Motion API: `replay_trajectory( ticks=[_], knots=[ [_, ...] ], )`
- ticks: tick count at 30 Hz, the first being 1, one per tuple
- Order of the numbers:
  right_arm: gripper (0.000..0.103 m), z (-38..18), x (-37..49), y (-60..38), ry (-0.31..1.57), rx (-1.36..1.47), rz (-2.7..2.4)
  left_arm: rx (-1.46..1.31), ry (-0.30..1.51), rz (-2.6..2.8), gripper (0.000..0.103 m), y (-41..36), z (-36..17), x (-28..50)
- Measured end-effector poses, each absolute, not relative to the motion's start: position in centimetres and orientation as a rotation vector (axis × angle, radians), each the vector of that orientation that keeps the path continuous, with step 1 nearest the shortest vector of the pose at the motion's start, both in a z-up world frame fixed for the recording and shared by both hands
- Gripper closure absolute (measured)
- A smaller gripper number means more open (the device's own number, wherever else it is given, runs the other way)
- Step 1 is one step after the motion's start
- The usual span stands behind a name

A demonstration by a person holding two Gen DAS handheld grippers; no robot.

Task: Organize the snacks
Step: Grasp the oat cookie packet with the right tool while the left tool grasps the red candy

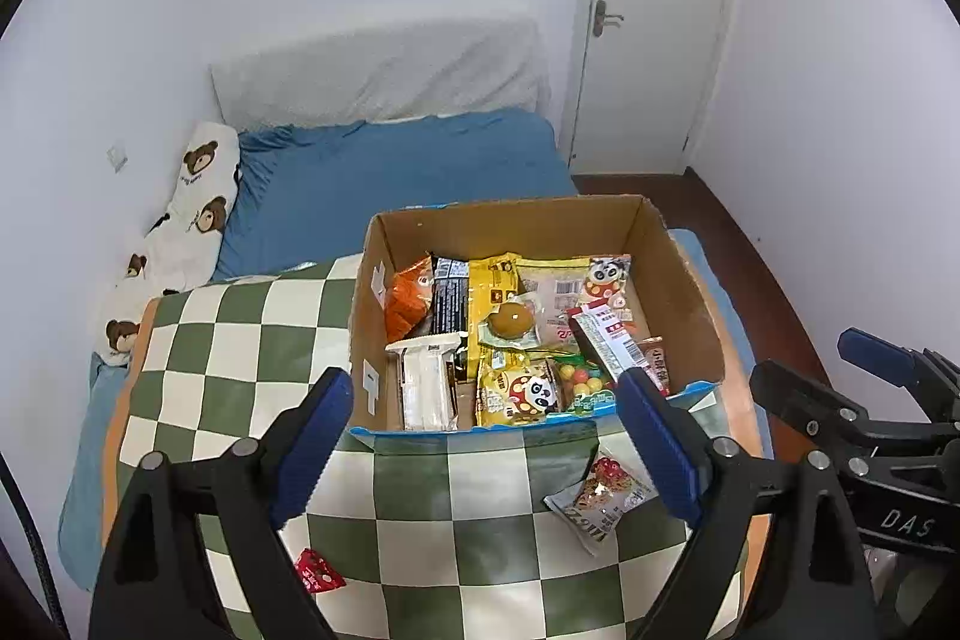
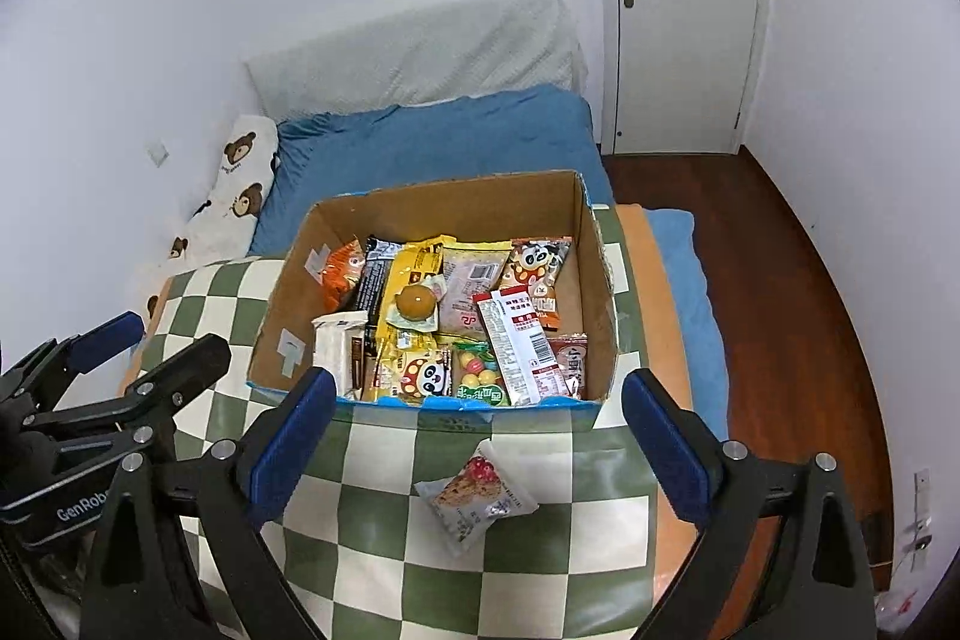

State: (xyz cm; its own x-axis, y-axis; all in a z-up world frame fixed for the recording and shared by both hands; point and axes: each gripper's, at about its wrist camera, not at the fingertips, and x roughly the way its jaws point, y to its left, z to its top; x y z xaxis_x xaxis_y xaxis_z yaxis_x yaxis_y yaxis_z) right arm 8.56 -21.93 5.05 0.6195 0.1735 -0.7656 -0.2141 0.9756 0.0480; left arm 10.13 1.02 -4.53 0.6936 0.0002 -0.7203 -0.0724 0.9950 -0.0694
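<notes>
Both the left hand-held gripper [image 1: 486, 436] and the right hand-held gripper [image 2: 480, 436] gape empty, so the slick granola packet [image 2: 477, 499] could easily skid off the checkered blanket [image 2: 384, 520] before reaching the cardboard box [image 2: 282, 280].

Each tool — the left tool [image 1: 483, 445] and the right tool [image 2: 480, 445] — has black angular arms with silver screws and blue ribbed pads [image 1: 312, 451], white lettering marking the black bodies — "DAS" on one, "GenRob" on the other.
</notes>
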Motion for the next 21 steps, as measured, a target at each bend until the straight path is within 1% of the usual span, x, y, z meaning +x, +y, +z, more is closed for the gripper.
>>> replay_trajectory(
  ticks=[1,7,10,14,17,21],
  knots=[
    [0.005,5.2,8.2,-22.0,0.872,-0.044,0.225,-0.090,0.800,0.049,0.000,1.1,-4.6,10.0],
    [0.004,4.9,7.5,-22.6,0.876,-0.014,0.209,-0.119,0.824,0.032,0.000,1.6,-5.8,9.9],
    [0.004,3.4,7.8,-23.2,0.920,0.023,0.203,-0.132,0.860,0.052,0.000,2.2,-7.7,10.0],
    [0.004,-1.7,9.0,-24.2,1.042,0.121,0.195,-0.136,0.925,0.129,0.000,4.0,-11.4,9.6],
    [0.004,-7.5,10.1,-24.7,1.178,0.217,0.176,-0.187,1.016,0.216,0.000,6.9,-15.1,9.0],
    [0.004,-13.9,10.8,-25.2,1.292,0.349,0.119,-0.254,1.088,0.313,0.000,10.8,-18.5,7.8]
  ],
)
